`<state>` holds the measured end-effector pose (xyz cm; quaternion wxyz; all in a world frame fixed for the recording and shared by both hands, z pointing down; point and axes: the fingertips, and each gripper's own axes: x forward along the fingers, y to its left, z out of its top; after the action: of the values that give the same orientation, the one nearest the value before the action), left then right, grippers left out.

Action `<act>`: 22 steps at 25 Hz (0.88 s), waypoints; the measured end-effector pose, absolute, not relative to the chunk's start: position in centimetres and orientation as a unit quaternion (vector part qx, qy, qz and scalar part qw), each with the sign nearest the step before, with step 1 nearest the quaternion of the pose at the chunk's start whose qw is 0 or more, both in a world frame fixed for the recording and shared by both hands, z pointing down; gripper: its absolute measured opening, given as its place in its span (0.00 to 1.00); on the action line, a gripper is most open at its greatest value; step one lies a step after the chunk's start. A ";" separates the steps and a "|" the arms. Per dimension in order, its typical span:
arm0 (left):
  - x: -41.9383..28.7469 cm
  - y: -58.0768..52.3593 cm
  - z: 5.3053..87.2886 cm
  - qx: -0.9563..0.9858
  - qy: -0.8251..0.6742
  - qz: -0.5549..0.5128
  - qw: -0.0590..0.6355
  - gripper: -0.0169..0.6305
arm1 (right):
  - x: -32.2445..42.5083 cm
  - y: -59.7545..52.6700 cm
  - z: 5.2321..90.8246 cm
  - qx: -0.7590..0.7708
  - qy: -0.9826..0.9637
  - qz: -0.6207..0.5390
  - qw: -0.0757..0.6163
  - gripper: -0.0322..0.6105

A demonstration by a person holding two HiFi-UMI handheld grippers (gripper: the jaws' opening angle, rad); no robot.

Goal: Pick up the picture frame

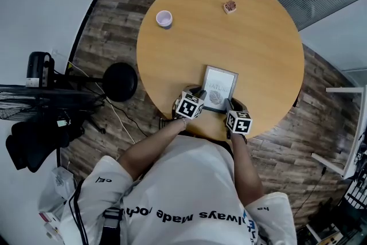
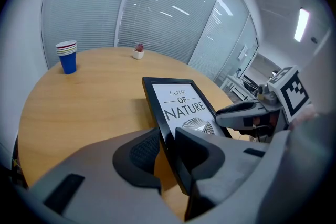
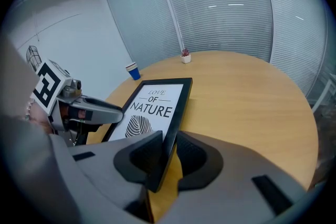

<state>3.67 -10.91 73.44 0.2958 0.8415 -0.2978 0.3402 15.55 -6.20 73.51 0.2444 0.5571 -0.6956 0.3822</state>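
Note:
The black picture frame (image 1: 219, 88) with a white "Love of Nature" print sits near the front edge of the round wooden table (image 1: 258, 37). My left gripper (image 1: 199, 93) is shut on its left edge. In the left gripper view the frame (image 2: 181, 105) stands edge-on between the two pads of that gripper (image 2: 167, 152), its near end lifted off the wood. My right gripper (image 1: 228, 105) is shut on the right edge. In the right gripper view the frame (image 3: 152, 105) is pinched between the pads of that gripper (image 3: 168, 157), and the left gripper (image 3: 100, 110) shows opposite.
A blue paper cup (image 2: 67, 55) with a white rim (image 1: 164, 19) stands at the table's far left. A small potted plant (image 1: 230, 6) sits at the far edge. A black stool (image 1: 120, 81) and a chair (image 1: 34, 123) stand left of the table on the wood floor.

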 end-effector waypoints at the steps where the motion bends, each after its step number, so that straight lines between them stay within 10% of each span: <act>1: 3.7 -10.8 73.1 0.842 -0.299 0.339 0.294 0.19 | 15.7 -6.1 73.2 0.558 -0.696 0.381 0.243 0.21; 22: 4.8 -8.8 66.7 0.861 -0.317 0.296 0.266 0.19 | 17.0 -4.5 67.5 0.572 -0.713 0.335 0.226 0.20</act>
<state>4.85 -8.82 66.75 0.2659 0.8610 -0.3168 0.2961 16.96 -4.53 67.54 0.2259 0.5724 -0.7133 0.3354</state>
